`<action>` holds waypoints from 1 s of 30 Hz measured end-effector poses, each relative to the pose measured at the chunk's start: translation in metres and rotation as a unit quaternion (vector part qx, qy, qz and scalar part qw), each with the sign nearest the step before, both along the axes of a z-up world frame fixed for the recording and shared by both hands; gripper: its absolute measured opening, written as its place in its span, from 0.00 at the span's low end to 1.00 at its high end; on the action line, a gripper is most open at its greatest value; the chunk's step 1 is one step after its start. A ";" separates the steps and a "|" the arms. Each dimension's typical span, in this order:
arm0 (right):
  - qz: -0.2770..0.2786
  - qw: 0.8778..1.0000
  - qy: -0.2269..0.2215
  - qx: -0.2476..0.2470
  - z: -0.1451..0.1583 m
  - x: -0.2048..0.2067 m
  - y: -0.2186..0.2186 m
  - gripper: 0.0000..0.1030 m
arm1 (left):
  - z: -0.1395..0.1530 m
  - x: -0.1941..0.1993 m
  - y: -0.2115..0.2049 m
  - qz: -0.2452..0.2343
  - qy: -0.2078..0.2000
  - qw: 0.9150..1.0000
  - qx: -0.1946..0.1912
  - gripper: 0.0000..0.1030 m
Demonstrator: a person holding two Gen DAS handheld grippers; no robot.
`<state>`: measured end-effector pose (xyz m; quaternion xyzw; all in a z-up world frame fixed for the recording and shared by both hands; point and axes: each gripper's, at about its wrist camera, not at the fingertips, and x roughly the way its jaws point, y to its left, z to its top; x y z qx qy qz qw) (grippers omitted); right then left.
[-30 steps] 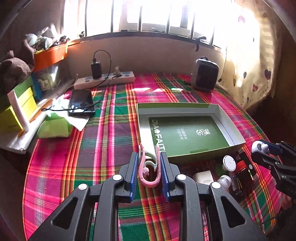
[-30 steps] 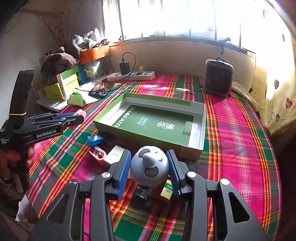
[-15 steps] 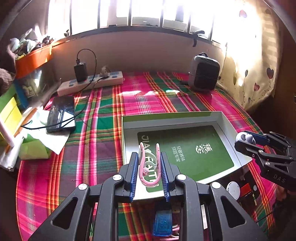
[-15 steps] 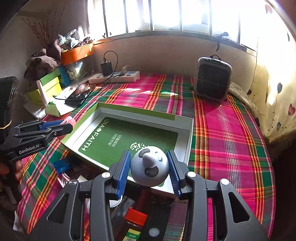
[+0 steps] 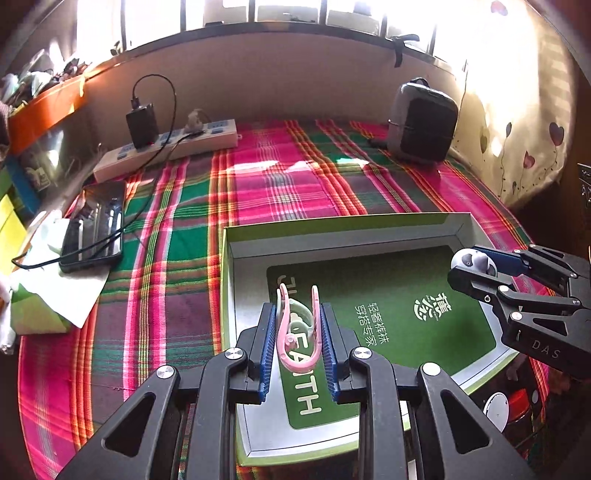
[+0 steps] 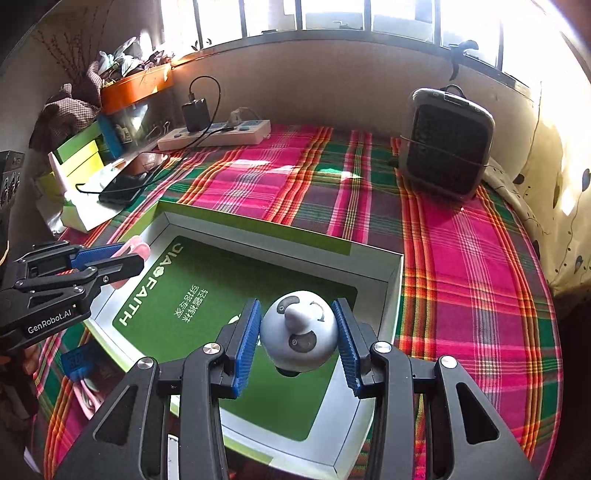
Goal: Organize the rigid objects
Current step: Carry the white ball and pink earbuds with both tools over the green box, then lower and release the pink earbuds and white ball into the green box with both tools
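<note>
Carrying step, mid-delivery: left gripper [image 5: 298, 334] pinching pink clip [image 5: 297, 330], right gripper [image 6: 298, 343] clamping grey ball toy [image 6: 300, 334], both above green box [image 6: 397, 273]. Next, probably: lowered, jaws spread.

Home, lived-in room: plaid tablecloth [image 6: 461, 258] on desk by barred window [image 6: 332, 18], heart-print curtain [image 5: 524, 140], power strip [image 5: 166, 147] with charger, phone [image 5: 94, 229] charging, small heater [image 6: 448, 144].
</note>
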<state>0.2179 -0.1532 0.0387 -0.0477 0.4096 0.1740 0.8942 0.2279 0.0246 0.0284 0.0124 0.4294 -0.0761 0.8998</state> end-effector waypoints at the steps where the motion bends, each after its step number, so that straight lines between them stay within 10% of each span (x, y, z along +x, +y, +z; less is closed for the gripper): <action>1: 0.001 1.000 0.002 -0.001 -0.002 0.002 0.001 0.40 | -0.001 0.001 -0.001 -0.001 0.001 1.000 0.001 0.22; 30: 0.011 0.999 0.029 -0.033 -0.021 0.024 0.011 0.40 | -0.013 0.011 -0.007 -0.005 0.013 1.000 0.008 0.22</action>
